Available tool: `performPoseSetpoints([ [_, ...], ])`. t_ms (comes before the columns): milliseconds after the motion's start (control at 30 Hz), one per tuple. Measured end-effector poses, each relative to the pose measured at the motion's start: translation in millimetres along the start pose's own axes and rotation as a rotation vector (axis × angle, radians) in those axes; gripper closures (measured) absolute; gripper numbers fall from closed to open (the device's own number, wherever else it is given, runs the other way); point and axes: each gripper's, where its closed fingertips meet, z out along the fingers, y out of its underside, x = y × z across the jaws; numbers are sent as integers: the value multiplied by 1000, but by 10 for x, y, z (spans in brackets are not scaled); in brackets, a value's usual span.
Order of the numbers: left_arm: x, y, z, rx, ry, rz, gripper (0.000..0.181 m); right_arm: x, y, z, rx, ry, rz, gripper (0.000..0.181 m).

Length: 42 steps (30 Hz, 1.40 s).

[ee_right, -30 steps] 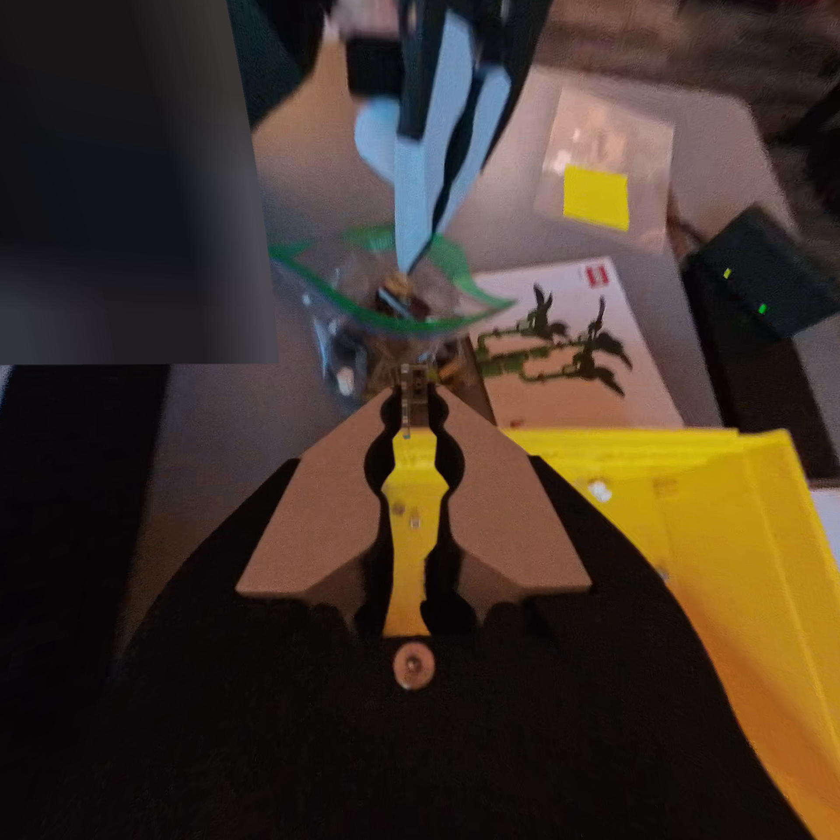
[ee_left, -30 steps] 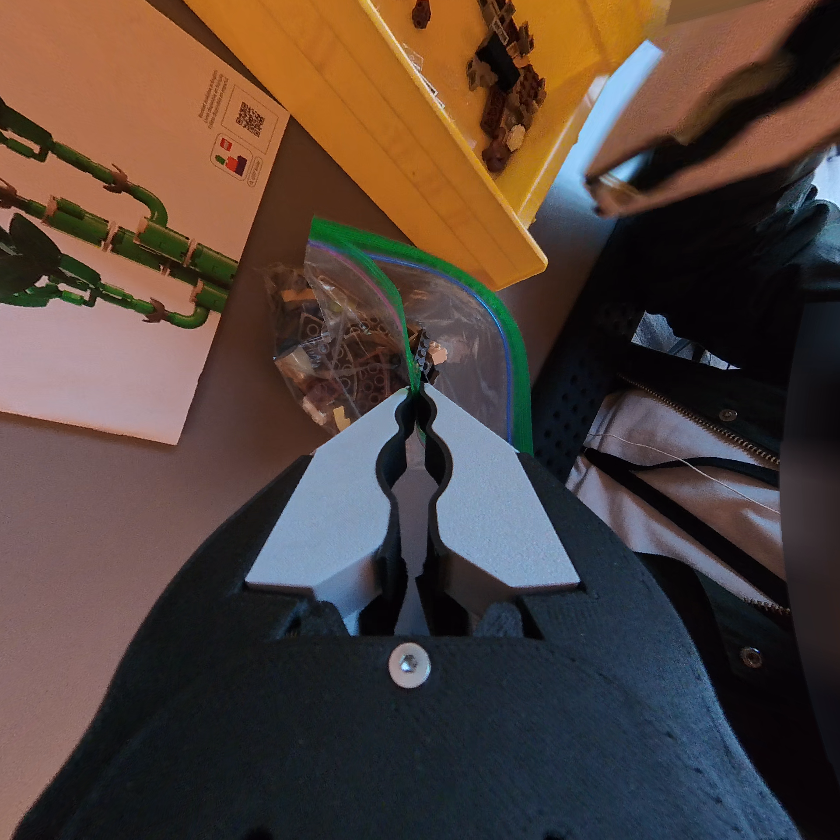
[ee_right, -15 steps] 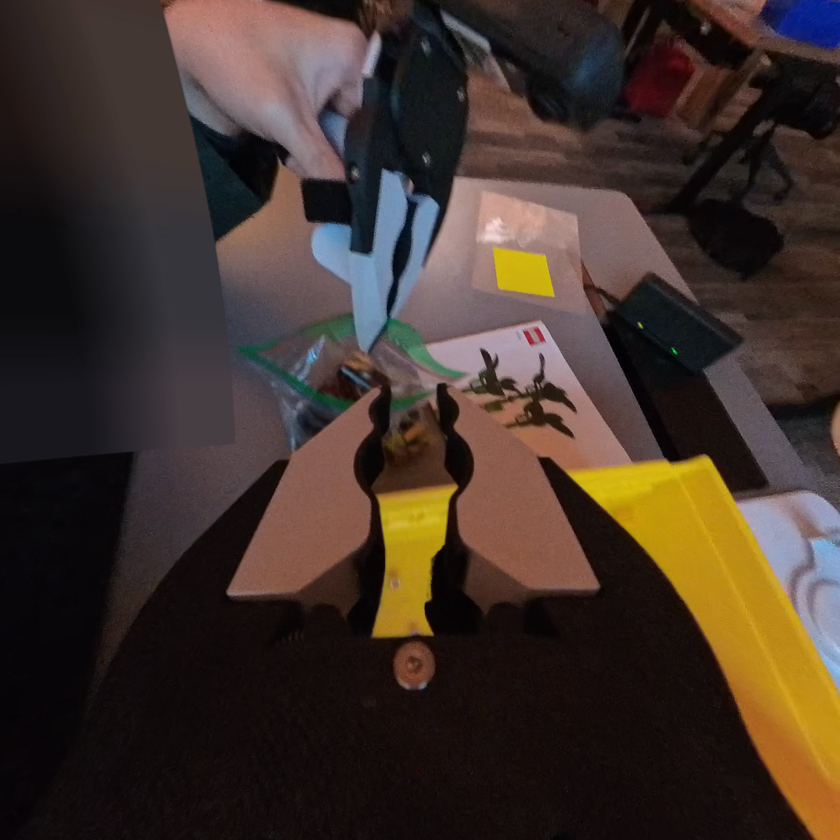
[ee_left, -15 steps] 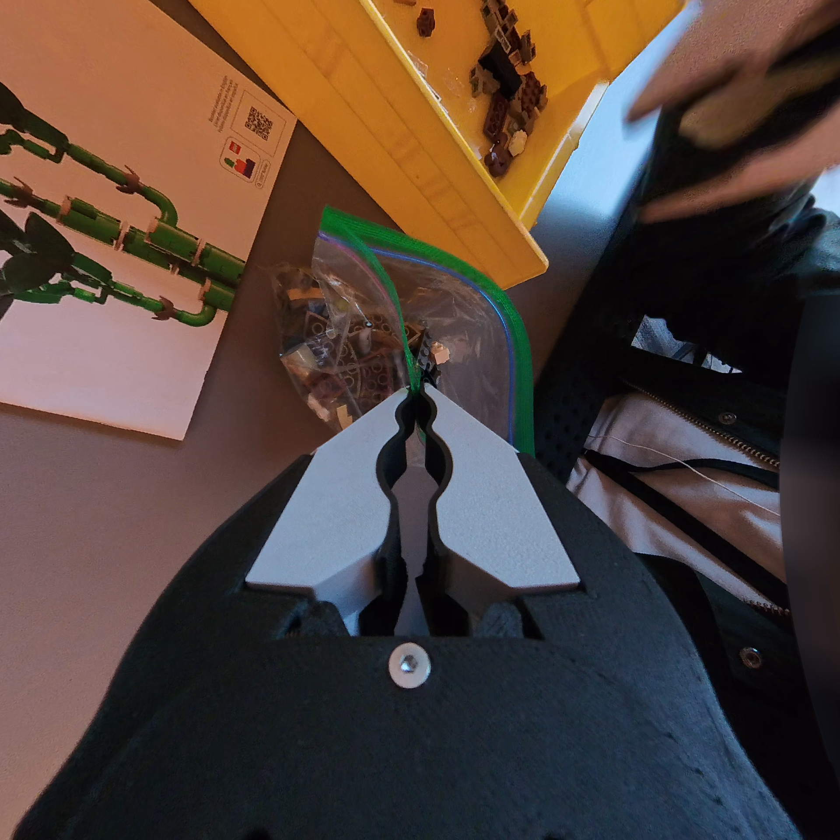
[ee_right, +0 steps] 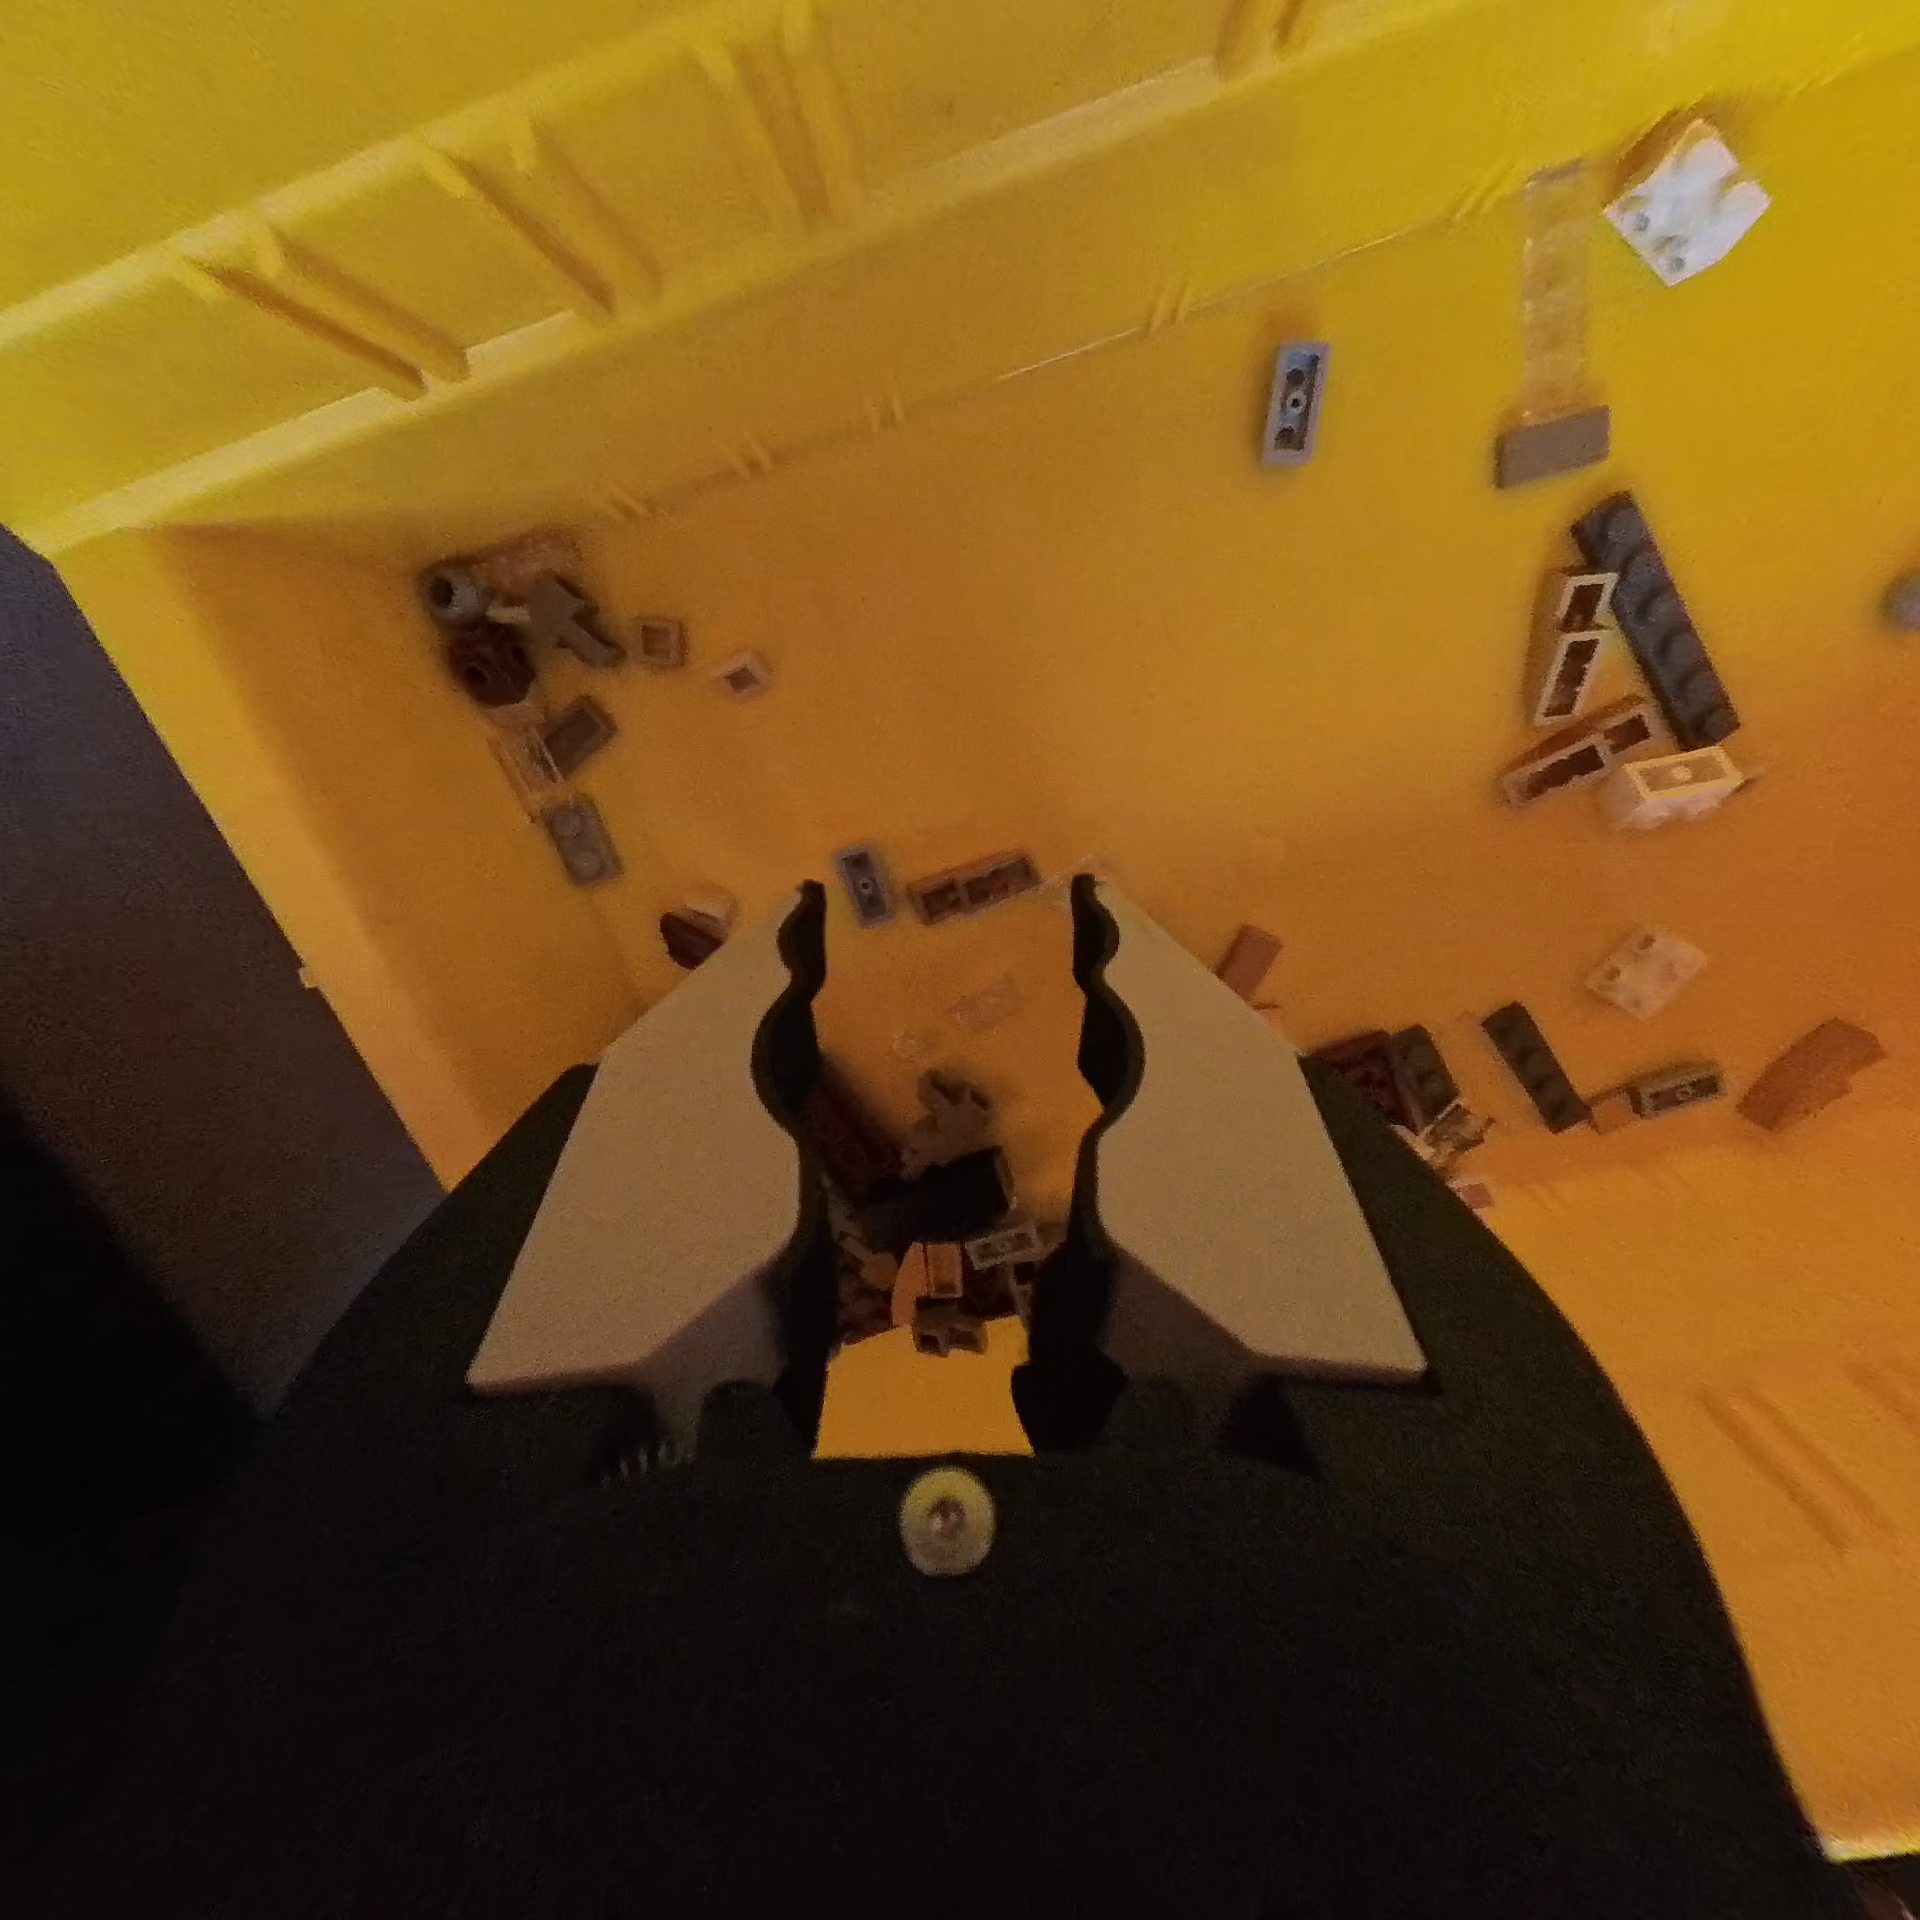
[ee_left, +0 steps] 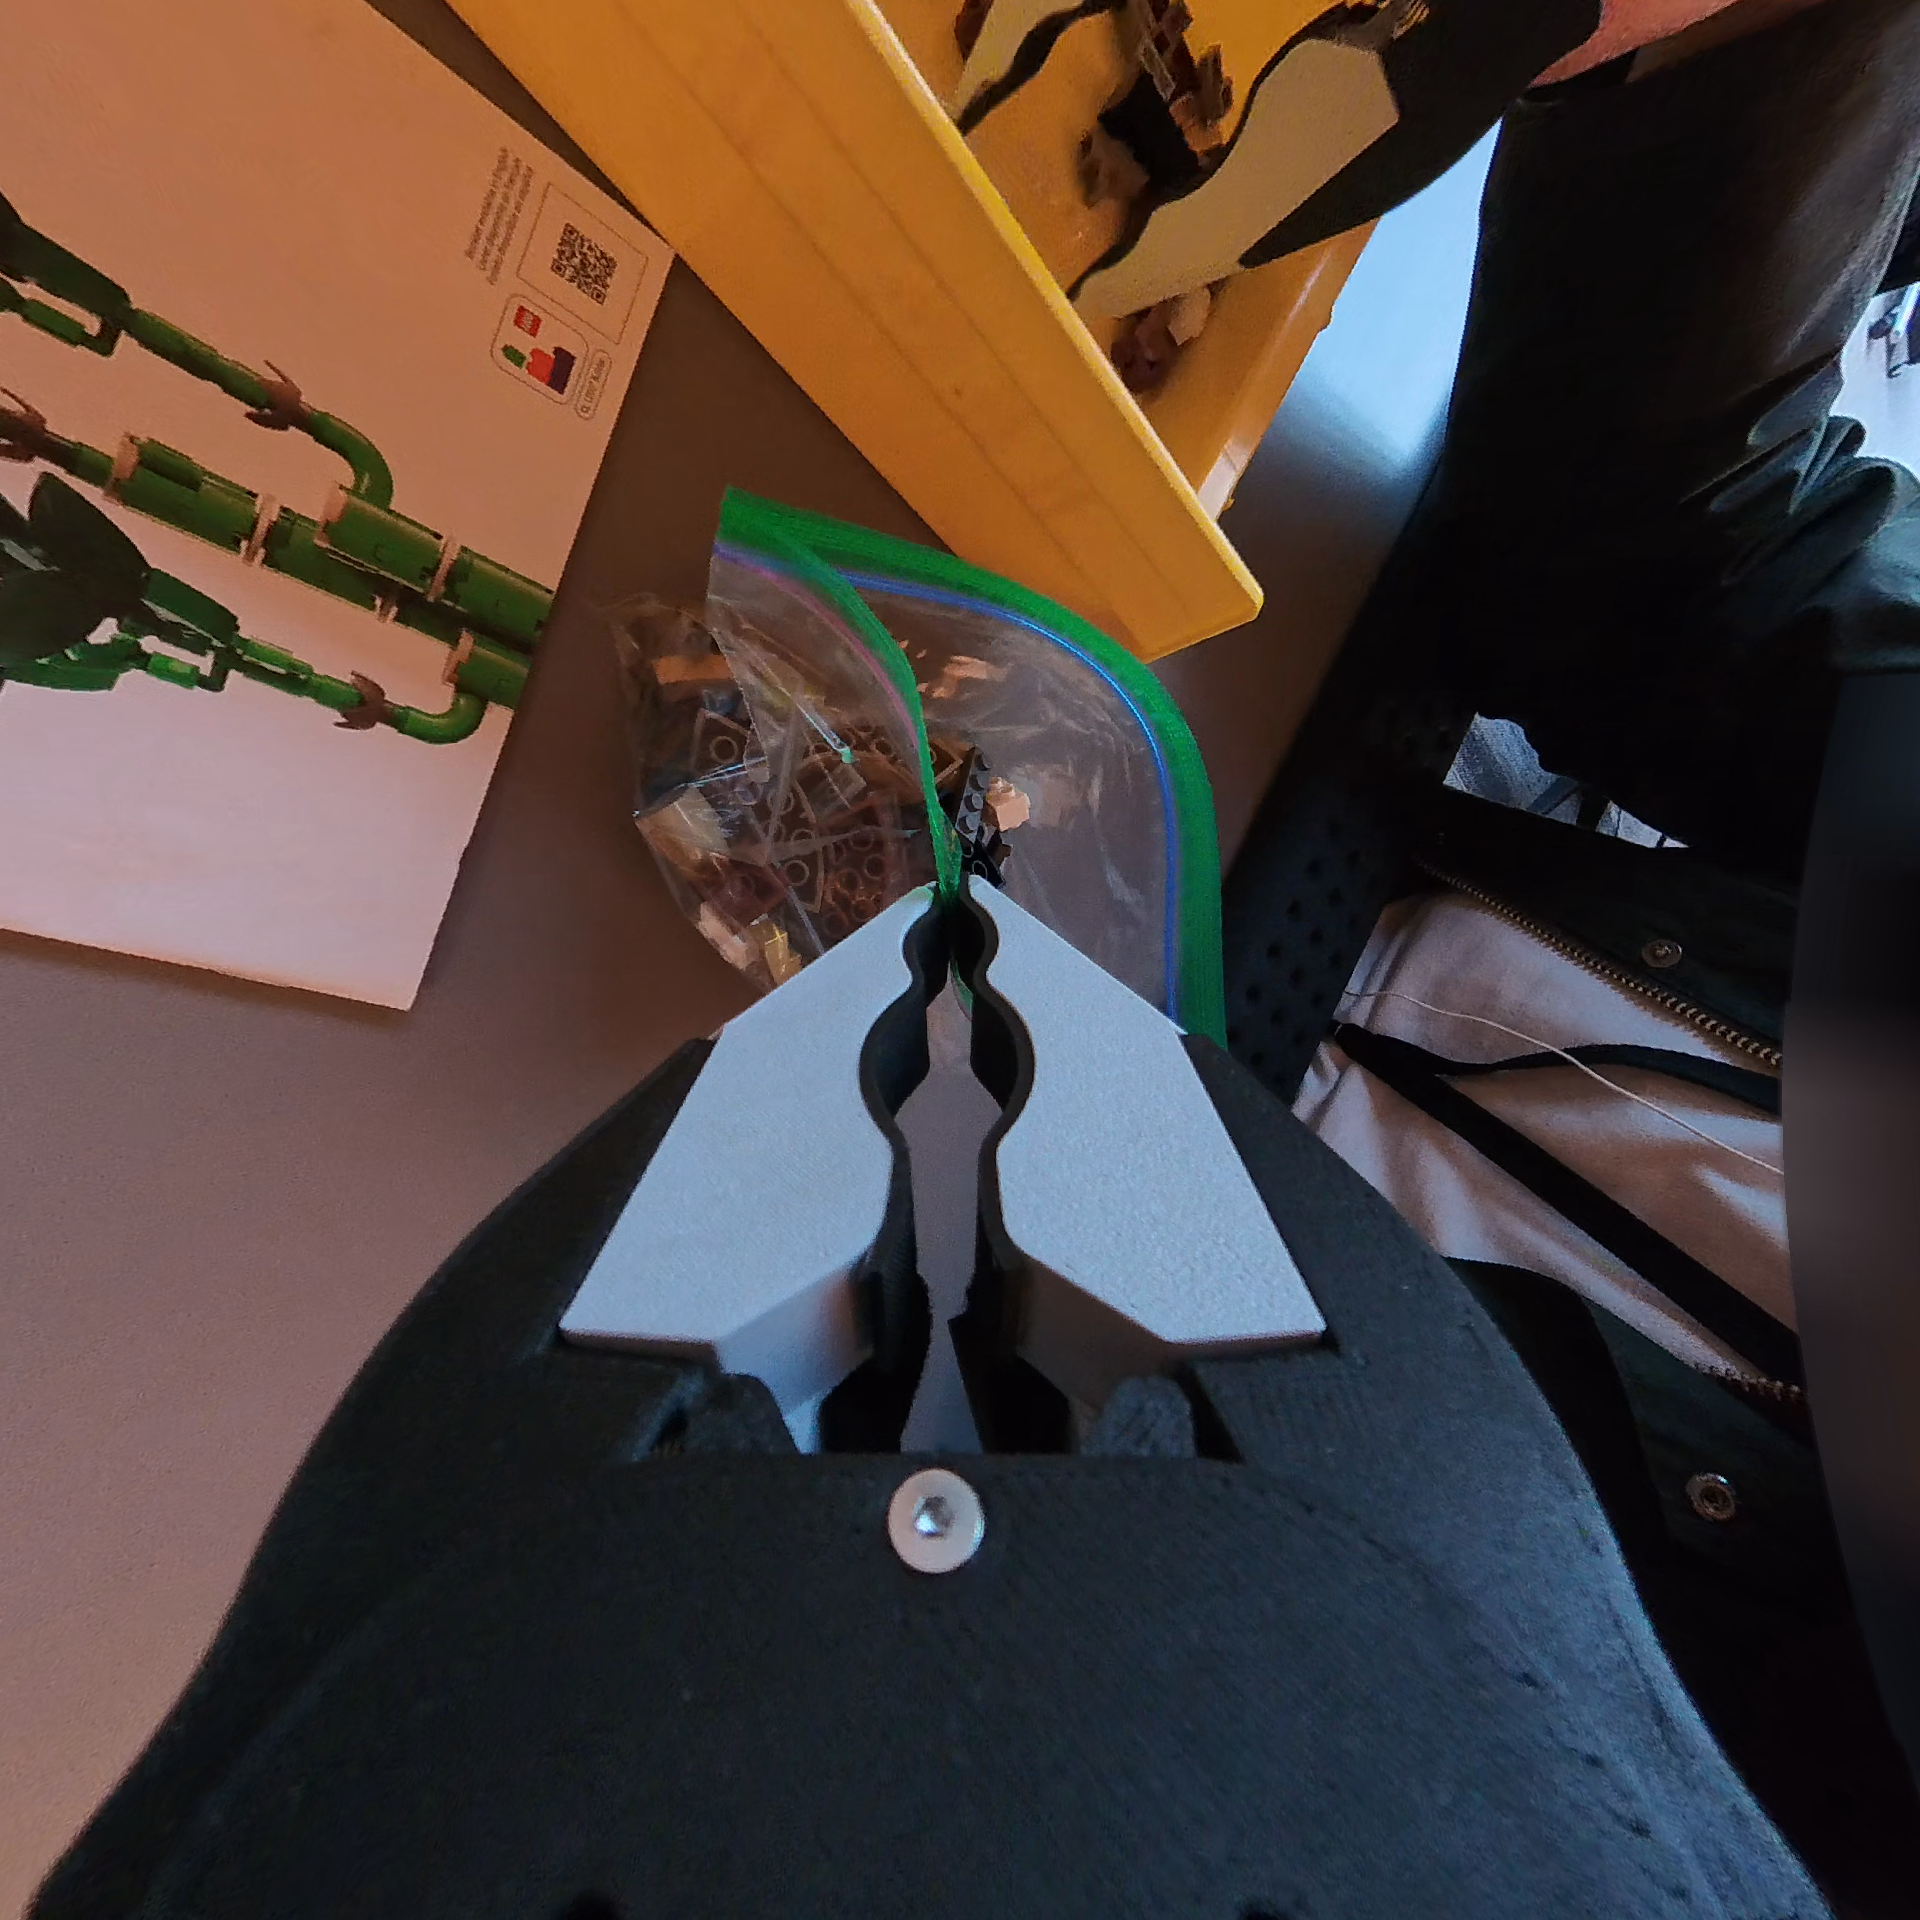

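The left gripper [ee_left: 951, 902] pinches the green rim of a brick-filled zip bag [ee_left: 1049, 748] beside the yellow bin [ee_right: 1039, 520]; the right gripper [ee_right: 943, 896], jaws apart, hangs over loose bricks [ee_right: 925, 1205] directly beneath.

Clear, glossy, crinkled plastic bag [ee_left: 1049, 727] with green zip strip, pinched in matt, fine-grained grey fingers [ee_left: 1122, 1164] of left gripper [ee_left: 951, 909]. Rough black printed body, shiny metal screw [ee_left: 935, 1524]. Smooth matt paper booklet [ee_left: 239, 499]. Dull grey table [ee_left: 208, 1195]. Smooth, slightly glossy yellow plastic bin [ee_right: 1039, 623]; small hard plastic bricks [ee_right: 1652, 623] inside.
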Motion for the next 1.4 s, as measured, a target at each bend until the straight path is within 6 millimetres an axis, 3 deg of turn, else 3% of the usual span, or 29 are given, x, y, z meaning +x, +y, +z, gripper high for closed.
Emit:
performPoseSetpoints([
  [233,12,0,-12,3,-2,5,181,16,18,14,-34,46,-48,148],
  [500,11,3,-5,0,-1,4,181,61,100,-13,-82,78,-20,149],
  [767,13,5,-6,0,-1,5,181,32,43,-67,-66,72,10,148],
  [867,12,6,-5,-1,0,4,181,44,-33,-94,-24,71,42,134],
  [1000,13,5,-5,0,-1,5,181,50,73,15,-84,50,72,121],
  [1067,12,6,-5,-1,0,4,181,53,68,44,-88,44,72,123],
  [1167,10,5,-9,0,-1,4,181,54,46,40,-71,47,55,145],
  [1400,12,5,-11,1,-1,5,181,68,47,56,-70,45,66,148],
])
